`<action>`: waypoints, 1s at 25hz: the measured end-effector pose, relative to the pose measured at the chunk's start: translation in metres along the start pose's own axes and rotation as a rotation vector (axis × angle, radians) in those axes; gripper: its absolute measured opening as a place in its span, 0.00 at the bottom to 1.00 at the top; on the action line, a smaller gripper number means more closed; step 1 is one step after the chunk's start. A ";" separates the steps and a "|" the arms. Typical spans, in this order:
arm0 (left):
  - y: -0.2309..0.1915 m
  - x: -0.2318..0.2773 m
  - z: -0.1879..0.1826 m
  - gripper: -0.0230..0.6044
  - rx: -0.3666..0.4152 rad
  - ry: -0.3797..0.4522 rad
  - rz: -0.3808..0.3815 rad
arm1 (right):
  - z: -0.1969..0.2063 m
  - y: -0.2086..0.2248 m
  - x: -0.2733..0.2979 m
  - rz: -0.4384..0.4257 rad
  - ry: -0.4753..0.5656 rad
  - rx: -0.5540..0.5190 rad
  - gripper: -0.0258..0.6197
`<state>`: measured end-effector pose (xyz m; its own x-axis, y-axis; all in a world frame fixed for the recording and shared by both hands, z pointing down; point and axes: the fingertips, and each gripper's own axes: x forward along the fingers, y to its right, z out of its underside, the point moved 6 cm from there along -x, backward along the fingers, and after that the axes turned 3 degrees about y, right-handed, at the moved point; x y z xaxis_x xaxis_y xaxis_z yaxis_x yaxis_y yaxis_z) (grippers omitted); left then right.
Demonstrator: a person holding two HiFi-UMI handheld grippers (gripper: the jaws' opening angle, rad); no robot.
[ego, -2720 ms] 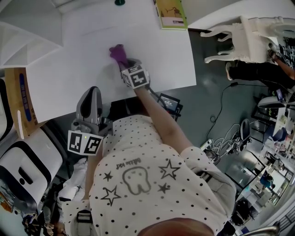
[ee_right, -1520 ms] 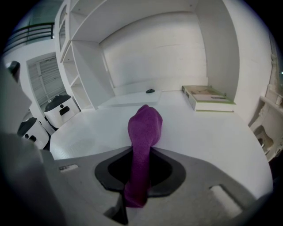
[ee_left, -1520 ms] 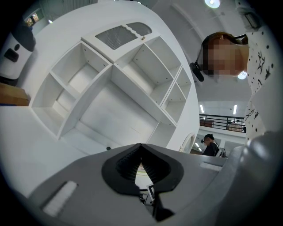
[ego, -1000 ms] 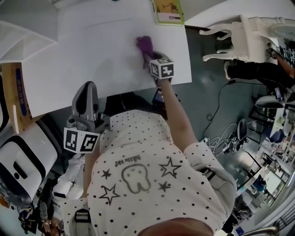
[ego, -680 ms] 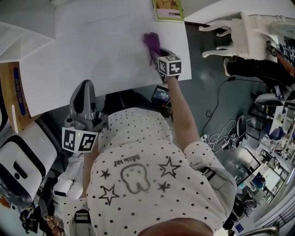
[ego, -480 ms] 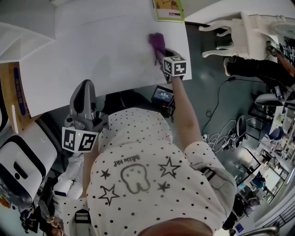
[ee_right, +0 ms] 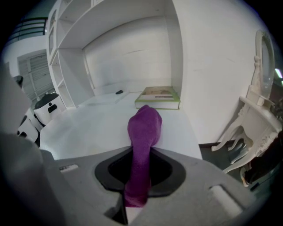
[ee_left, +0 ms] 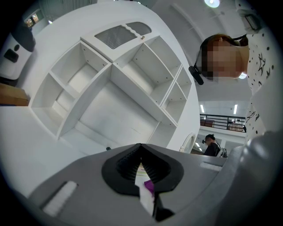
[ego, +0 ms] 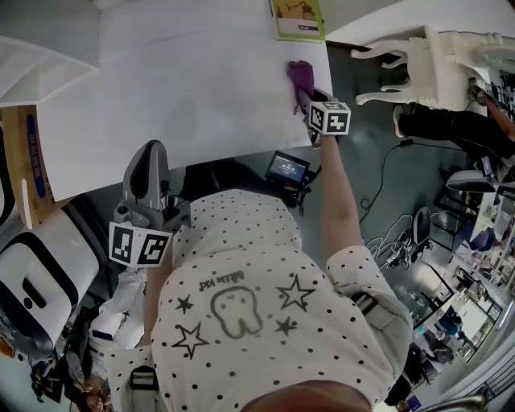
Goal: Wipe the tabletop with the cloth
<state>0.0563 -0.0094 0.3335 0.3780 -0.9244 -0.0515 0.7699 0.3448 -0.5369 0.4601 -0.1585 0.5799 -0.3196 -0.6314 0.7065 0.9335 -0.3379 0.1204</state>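
The purple cloth (ego: 300, 78) lies bunched on the white tabletop (ego: 177, 88), close to its right edge and just in front of a green book. My right gripper (ego: 311, 98) is shut on the cloth's near end and presses it onto the table. In the right gripper view the cloth (ee_right: 144, 126) rises out from between the jaws over the tabletop (ee_right: 84, 128). My left gripper (ego: 150, 173) hangs off the table's near edge, beside the person's body. Its jaws (ee_left: 141, 148) are shut on nothing and point up at a white shelf unit.
A green book (ego: 298, 18) (ee_right: 158, 97) lies at the far right corner of the table. A white ornate chair (ego: 418, 60) (ee_right: 261, 114) stands right of the table. A small screen (ego: 288, 167) sits below the near edge. A cardboard box (ego: 20, 161) and white shelving (ee_left: 115, 84) are at the left.
My right gripper has slid the cloth rightward across the tabletop, from the middle to near the right edge. The left gripper has stayed where it was.
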 end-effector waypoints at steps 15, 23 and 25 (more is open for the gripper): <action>0.012 0.006 0.006 0.03 0.009 0.001 -0.011 | 0.010 0.079 -0.022 0.149 -0.030 0.024 0.15; 0.014 0.002 0.017 0.03 0.003 0.003 0.011 | -0.002 0.042 -0.035 0.173 0.060 0.092 0.15; 0.010 -0.001 0.014 0.03 0.009 0.007 0.017 | -0.012 0.001 -0.045 0.115 0.130 0.116 0.15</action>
<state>0.0704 -0.0025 0.3403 0.3875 -0.9195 -0.0663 0.7683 0.3618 -0.5280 0.4728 -0.1392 0.5399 -0.2210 -0.7485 0.6252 0.9751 -0.1804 0.1287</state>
